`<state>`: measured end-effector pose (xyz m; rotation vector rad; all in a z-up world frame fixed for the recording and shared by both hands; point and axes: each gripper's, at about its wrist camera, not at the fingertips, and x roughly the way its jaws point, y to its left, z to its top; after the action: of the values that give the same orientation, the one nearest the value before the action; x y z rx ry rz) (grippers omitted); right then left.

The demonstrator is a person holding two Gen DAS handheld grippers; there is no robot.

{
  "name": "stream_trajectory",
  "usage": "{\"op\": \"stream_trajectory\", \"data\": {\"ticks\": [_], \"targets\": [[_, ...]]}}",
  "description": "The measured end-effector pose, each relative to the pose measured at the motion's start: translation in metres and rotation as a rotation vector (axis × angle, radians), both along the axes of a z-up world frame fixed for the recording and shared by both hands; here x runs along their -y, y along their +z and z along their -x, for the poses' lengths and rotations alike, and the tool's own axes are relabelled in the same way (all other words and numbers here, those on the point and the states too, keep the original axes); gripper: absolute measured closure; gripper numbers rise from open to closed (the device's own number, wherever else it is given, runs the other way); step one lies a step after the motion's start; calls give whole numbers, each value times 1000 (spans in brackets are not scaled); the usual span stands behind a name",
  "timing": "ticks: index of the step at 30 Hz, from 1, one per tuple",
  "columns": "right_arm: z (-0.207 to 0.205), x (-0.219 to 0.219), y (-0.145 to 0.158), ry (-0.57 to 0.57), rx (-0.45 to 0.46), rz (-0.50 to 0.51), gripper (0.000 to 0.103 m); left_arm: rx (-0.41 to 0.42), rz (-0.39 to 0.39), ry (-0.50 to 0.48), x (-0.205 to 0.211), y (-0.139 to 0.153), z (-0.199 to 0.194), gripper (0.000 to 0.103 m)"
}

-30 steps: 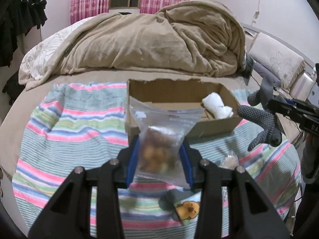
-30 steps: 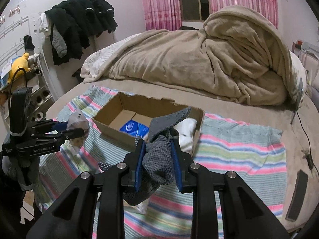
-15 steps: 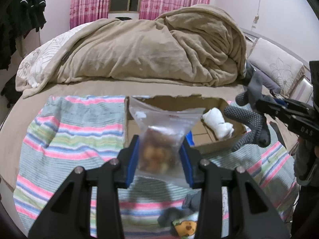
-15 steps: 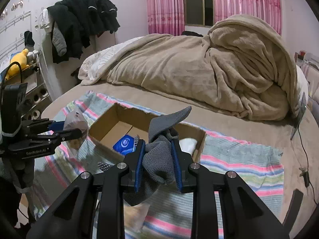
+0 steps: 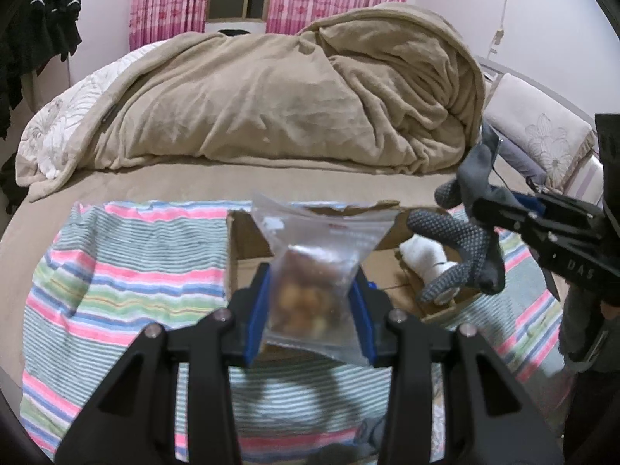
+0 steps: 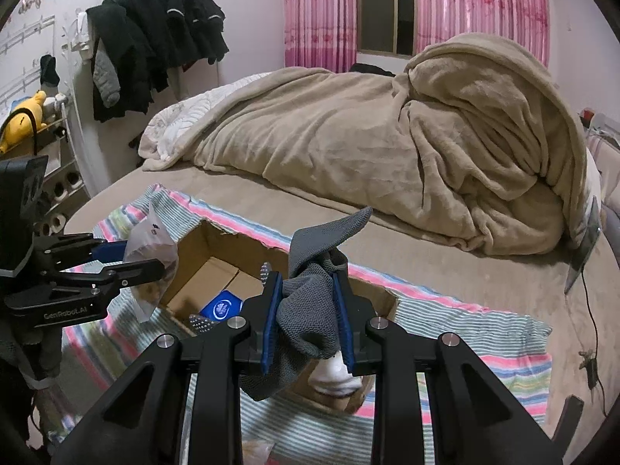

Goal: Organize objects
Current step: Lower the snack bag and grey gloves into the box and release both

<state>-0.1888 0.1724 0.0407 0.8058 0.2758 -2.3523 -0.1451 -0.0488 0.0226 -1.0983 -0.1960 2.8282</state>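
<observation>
The clear bag [image 5: 314,271] pinched in the left tool [image 5: 313,310] is blurred, so its brownish lumps cannot be named, and it hides the middle of the cardboard box [image 5: 248,244] behind it. In the right wrist view the grey sock [image 6: 310,310] covers most of a white bundle [image 6: 329,372] in the box's near right corner. The blue packet [image 6: 223,306] shows only partly, its print too small to read.

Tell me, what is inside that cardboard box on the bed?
Inside the cardboard box a blue packet and a white bundle show. The grey glove in the right tongs hides the rest of the floor.
</observation>
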Motion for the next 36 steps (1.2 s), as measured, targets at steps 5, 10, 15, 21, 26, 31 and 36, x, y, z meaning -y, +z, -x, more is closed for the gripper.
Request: {"op": "stream_trajectory", "data": {"ticks": [5,10,15,21,26,31,36], "targets": [[11,8,-17,1,32,-8,75,28,-8,4,1,-14,14,63],[21,13,-35,7,74,-14,75,60,17,24,1,-31,27,63],[28,18,-53,19,121,-17,75,112,33,26,0,-53,39,62],[33,24,-72,28,155,-38,75,122,53,20,-4,-57,43,60],[36,25,-80,30,172,-35,75,137,55,15,-8,-57,42,52],[35,22,-78,16,172,-27,54,116,38,22,-8,-49,33,43],[26,16,-66,1,158,-14,36,95,7,39,-2,-38,15,42]]}}
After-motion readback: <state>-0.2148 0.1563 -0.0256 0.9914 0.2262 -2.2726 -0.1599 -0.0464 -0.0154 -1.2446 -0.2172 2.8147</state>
